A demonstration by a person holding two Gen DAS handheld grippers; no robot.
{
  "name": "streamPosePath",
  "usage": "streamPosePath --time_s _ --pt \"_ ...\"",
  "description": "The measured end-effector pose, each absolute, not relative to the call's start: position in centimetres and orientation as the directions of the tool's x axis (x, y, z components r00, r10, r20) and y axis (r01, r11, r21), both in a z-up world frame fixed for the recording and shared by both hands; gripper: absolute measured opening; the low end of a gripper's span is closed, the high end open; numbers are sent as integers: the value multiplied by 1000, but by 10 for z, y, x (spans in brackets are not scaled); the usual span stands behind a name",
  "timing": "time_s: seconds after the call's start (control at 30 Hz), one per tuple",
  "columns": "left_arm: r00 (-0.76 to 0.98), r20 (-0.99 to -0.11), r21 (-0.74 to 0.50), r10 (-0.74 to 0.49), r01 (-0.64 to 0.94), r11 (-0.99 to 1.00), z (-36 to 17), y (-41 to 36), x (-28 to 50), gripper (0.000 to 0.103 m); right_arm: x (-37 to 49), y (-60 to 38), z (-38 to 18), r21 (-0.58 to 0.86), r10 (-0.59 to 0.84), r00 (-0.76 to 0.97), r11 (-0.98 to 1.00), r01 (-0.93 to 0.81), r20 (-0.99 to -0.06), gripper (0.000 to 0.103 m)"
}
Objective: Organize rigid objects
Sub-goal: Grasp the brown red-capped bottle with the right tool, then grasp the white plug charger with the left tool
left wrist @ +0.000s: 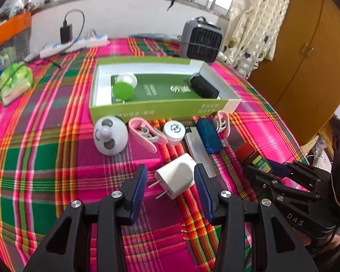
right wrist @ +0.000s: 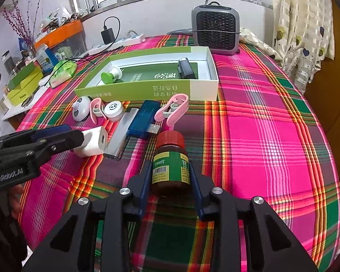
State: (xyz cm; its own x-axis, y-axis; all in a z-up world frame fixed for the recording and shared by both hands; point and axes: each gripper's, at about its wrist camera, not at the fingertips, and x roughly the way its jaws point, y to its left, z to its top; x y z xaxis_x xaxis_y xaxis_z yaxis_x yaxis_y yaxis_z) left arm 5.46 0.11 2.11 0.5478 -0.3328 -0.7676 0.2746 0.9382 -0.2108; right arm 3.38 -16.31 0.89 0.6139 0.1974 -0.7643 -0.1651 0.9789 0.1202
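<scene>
A white plug adapter (left wrist: 175,175) lies on the plaid cloth between the open fingers of my left gripper (left wrist: 170,176); the right pad touches it, the left stands apart. It also shows in the right wrist view (right wrist: 91,144). My right gripper (right wrist: 171,174) is shut on a brown pill bottle (right wrist: 171,165) with a red cap and green label. The green and white box (left wrist: 161,111) holds a green-topped white piece (left wrist: 123,89) and a black block (left wrist: 204,87).
In front of the box lie a white panda toy (left wrist: 110,137), two pink clips (left wrist: 145,133), a white round cap (left wrist: 174,131), a blue USB stick (left wrist: 208,136) and a silver bar (left wrist: 198,151). A grey heater (right wrist: 215,29) stands behind.
</scene>
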Motion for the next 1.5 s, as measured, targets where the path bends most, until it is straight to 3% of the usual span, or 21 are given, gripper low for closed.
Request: streamPosePath --time_s 0.53,0.83,1.5 --pt "514 -778 -211 -362 328 921 19 -16 30 42 33 -168 9 123 200 612 979 -165 -765 34" --pt "560 -776 -127 -291 312 941 24 -19 28 42 33 -170 9 117 195 616 979 -166 -763 34" --pt "544 -799 -102 -256 297 949 10 -26 56 44 42 -176 6 122 204 615 977 -174 -762 34"
